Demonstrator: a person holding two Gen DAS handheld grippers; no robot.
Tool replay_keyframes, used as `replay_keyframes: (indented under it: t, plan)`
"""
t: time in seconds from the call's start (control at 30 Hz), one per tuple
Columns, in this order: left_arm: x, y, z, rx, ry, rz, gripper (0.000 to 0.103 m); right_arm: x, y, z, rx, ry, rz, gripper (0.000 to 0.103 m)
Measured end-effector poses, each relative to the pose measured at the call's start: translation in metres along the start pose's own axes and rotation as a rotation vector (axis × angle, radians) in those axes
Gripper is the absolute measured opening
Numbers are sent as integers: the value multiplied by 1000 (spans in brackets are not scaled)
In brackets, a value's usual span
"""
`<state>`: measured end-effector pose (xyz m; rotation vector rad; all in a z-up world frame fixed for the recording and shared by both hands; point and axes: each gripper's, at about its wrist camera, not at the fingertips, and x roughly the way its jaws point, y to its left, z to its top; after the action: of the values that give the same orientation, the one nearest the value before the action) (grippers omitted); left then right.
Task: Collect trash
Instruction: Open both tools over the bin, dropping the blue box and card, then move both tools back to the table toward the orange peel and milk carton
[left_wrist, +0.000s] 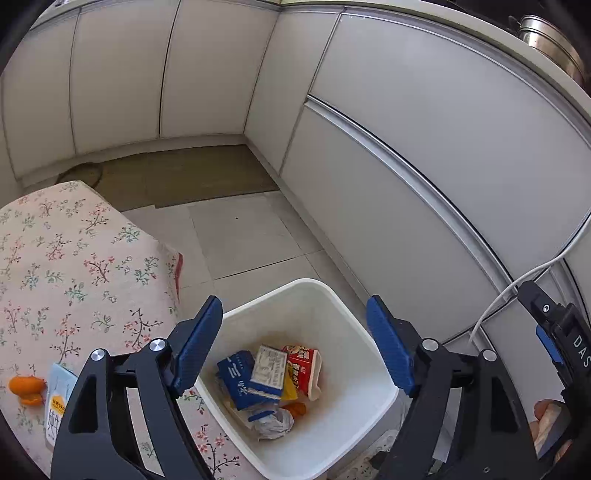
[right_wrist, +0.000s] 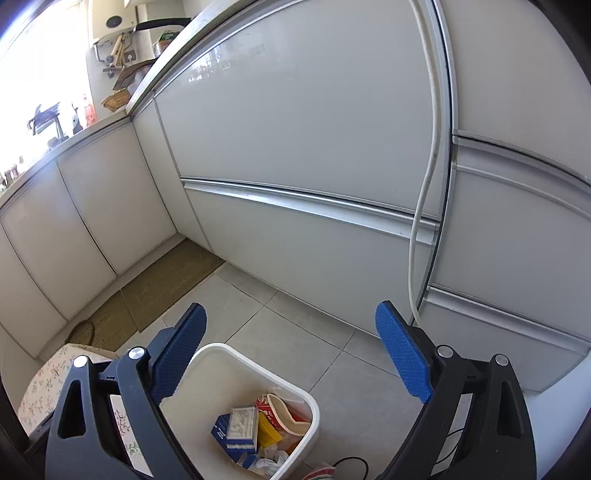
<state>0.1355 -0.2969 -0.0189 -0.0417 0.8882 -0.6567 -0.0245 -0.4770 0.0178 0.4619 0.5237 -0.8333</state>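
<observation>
bin (left_wrist: 369, 332): holds cartons, wrappers | left tool (left_wrist: 295, 347): above bin, apart, empty | right tool (right_wrist: 291, 354): apart, empty | carton (left_wrist: 55, 406) left of bin: light, crushable; pinch flat sides | peel (left_wrist: 26, 387): soft

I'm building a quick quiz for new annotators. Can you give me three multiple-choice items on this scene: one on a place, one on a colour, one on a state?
1. Where does the orange peel lie?
A. on the flowered tablecloth
B. on the floor mat
C. on the counter

2. What colour is the bin?
A. black
B. white
C. green

3. How do the jaws of the left gripper stand?
A. shut on a box
B. shut on nothing
C. open, with nothing between them

Answers:
1. A, since the peel sits on the cloth beside a pale carton.
2. B, since its rim and walls are white around the blue box and red wrapper inside.
3. C, since the pads stand far apart above the bin.
</observation>
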Motion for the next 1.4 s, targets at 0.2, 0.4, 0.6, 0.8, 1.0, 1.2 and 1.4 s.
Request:
replay_keyframes:
  t: [0.2, 0.4, 0.6, 0.8, 1.0, 1.2, 1.4]
  plan:
    - [-12, 20, 1, -49, 3, 61, 89, -5, 22, -10, -81, -13, 4, 96]
    - [-26, 43, -6, -77, 18, 138, 95, -11, 54, -24, -196, -16, 27, 96]
    - [-44, 74, -16, -82, 31, 209, 95, -15, 83, -36, -258, 18, 77, 96]
    - [-63, 114, -21, -134, 34, 270, 95, -20, 113, -50, -314, 45, 122, 96]
    - [-79, 155, -33, -151, 63, 335, 95, -28, 149, -71, -393, 89, 184, 96]
    - [-81, 202, -45, -140, 156, 405, 95, -33, 186, -97, -454, 153, 251, 96]
    - [-64, 249, -59, -116, 329, 407, 96, -36, 217, -121, -494, 219, 302, 96]
